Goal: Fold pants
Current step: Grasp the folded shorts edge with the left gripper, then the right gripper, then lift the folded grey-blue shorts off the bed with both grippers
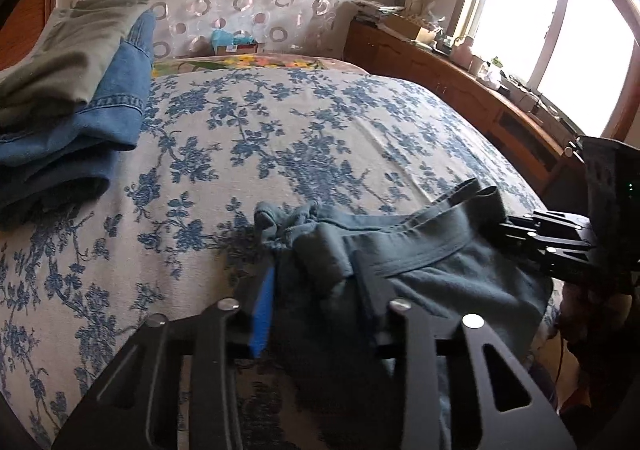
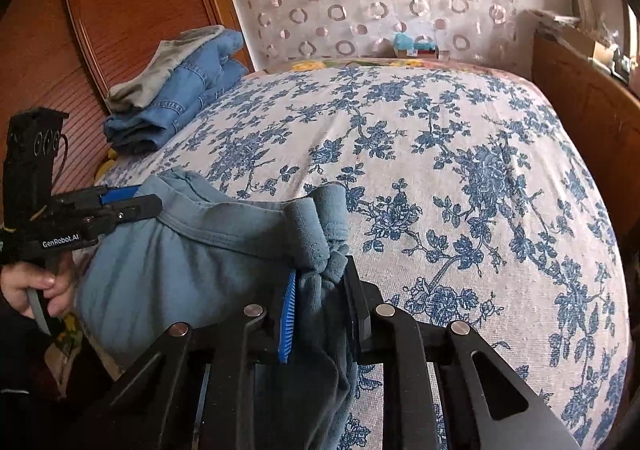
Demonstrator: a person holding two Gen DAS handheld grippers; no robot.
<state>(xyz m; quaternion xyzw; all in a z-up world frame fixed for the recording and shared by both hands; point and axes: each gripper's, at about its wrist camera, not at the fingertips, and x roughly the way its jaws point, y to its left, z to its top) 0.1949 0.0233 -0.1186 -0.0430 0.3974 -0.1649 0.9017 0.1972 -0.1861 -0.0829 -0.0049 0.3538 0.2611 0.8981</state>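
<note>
Left tongs [image 2: 132, 205], marked "GenRobot.AI", and right tongs [image 2: 320, 314] each clench the waistband of the blue-grey pants [image 2: 192, 274] at the bed's [image 2: 460, 177] near edge; flowered cover beyond lies bare.

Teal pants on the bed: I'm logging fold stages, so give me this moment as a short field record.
garment: teal pants, waistband end up, bunched
left gripper: shut on the waistband
right gripper: shut on the waistband's other end
surface: bed with floral bedspread
stage: held at both waistband ends, no fold visible yet
nearby: folded jeans with a grey-green garment on top, by the headboard
</note>
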